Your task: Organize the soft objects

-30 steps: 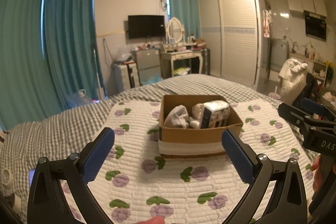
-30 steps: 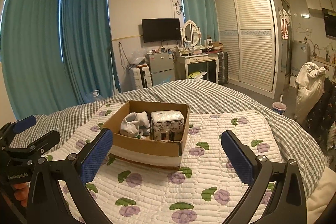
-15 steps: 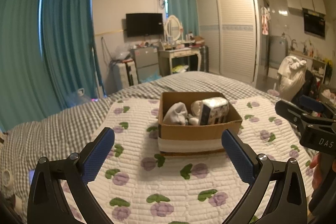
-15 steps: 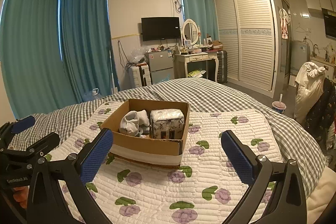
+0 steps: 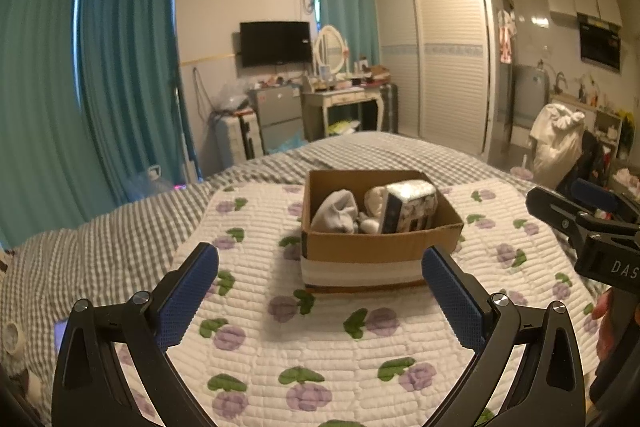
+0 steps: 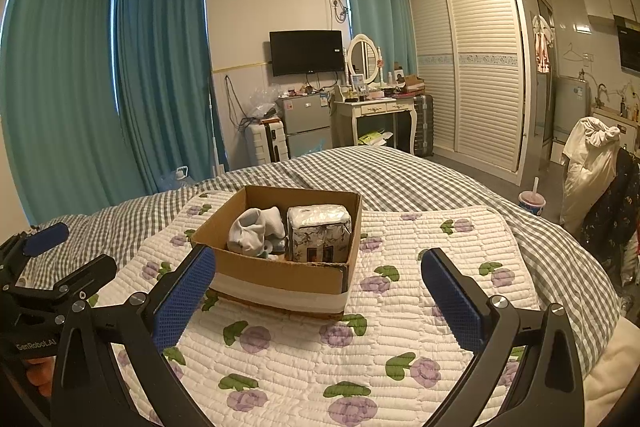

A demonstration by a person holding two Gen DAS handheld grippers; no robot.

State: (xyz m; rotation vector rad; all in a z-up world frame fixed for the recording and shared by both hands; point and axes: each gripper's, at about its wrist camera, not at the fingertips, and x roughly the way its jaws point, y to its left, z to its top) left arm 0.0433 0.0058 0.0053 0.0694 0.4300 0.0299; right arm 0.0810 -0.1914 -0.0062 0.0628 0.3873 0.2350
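Quilted bed (image 6: 400,359): cardboard box (image 6: 280,277), tissue pack (image 6: 320,233) upright inside.

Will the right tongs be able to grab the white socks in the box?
Probably yes. The right tongs are open and empty, the box has no lid, and the socks lie on top, beside the tissue pack. Only the near box wall stands between.

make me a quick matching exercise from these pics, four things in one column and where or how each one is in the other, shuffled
Things:
1. cardboard box
2. tissue pack
3. white socks
4. left tool

Places or states:
A. left part of the box in the right wrist view
B. open, holding nothing
C. on the floral quilt
D. right part of the box in the right wrist view

Pairs: 1-C, 2-D, 3-A, 4-B
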